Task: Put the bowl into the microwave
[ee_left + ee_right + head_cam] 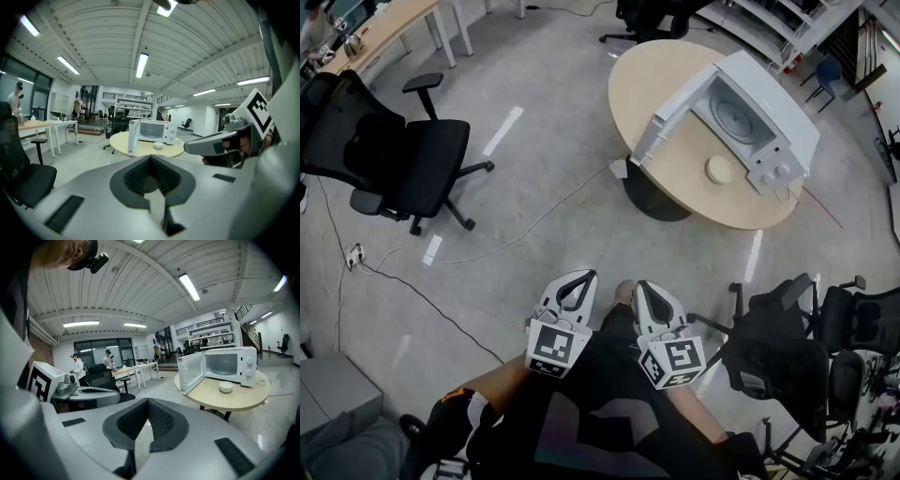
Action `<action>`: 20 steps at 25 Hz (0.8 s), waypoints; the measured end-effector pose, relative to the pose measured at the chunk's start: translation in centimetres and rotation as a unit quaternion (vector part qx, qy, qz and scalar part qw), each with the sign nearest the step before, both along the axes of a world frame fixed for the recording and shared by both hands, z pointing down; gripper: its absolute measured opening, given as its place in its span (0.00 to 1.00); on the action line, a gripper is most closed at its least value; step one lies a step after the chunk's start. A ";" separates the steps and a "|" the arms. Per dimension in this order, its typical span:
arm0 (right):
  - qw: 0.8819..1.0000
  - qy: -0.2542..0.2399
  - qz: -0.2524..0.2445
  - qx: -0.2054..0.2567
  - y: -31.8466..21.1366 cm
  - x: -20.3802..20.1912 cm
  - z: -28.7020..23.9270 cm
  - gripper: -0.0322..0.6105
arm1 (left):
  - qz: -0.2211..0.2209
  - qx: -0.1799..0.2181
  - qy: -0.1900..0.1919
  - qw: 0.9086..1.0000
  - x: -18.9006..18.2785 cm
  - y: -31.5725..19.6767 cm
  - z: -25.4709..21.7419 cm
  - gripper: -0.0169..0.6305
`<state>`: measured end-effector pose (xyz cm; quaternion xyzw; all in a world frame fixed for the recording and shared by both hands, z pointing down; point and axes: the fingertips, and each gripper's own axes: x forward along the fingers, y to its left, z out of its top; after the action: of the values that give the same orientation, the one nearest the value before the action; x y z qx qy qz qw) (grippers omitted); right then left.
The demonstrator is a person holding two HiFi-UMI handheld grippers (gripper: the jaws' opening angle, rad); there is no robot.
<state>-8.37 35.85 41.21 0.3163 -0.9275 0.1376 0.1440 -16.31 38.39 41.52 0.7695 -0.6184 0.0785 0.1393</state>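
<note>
A small white bowl [720, 170] sits on the round wooden table [652, 75], just in front of the white microwave [759, 112], whose door [670, 120] stands open to the left. Both grippers are held close to the person's body, well short of the table. My left gripper [579, 279] and right gripper [641, 287] are shut with nothing in them. From the left gripper view the bowl [159, 146] and microwave [152, 130] lie far ahead beyond the closed jaws [151, 158]. The right gripper view shows the bowl [226, 386] and microwave [227, 363] past its shut jaws [147, 402].
A black office chair [403, 159] stands on the floor to the left, with more chairs [787, 356] close on the right. A cable [534, 220] runs across the floor from the table towards a power strip [354, 255]. Desks [384, 28] and people [77, 366] are far off.
</note>
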 end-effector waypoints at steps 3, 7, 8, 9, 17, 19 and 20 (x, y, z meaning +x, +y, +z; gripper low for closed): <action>1.000 0.000 0.002 0.002 -0.6 0.4 -0.1 0.07 | 0.002 0.002 0.000 1.000 0.4 -0.6 -0.1 0.10; 1.000 0.001 0.005 0.004 -1.7 1.1 -0.5 0.07 | 0.008 0.004 -0.001 1.000 1.2 -1.8 -0.5 0.10; 1.000 0.001 0.007 0.004 -2.1 1.3 -0.5 0.07 | 0.010 0.005 -0.001 1.000 1.4 -2.2 -0.6 0.10; 1.000 0.000 0.009 0.003 -2.4 1.4 -0.6 0.07 | 0.012 0.005 -0.001 1.000 1.5 -2.5 -0.6 0.10; 1.000 -0.006 0.016 -0.001 -5.3 2.3 -0.9 0.07 | 0.020 0.001 -0.006 1.000 2.6 -5.4 -0.9 0.10; 1.000 -0.008 0.016 -0.003 -6.1 2.4 -0.8 0.07 | 0.020 -0.002 -0.009 1.000 2.7 -6.2 -0.9 0.10; 1.000 -0.009 0.017 -0.003 -6.5 2.4 -0.8 0.07 | 0.020 -0.004 -0.013 1.000 2.7 -6.5 -0.9 0.10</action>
<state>-5.94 29.40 40.37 0.3299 -0.9229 0.1458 0.1345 -13.65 31.88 40.66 0.7801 -0.6043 0.0932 0.1329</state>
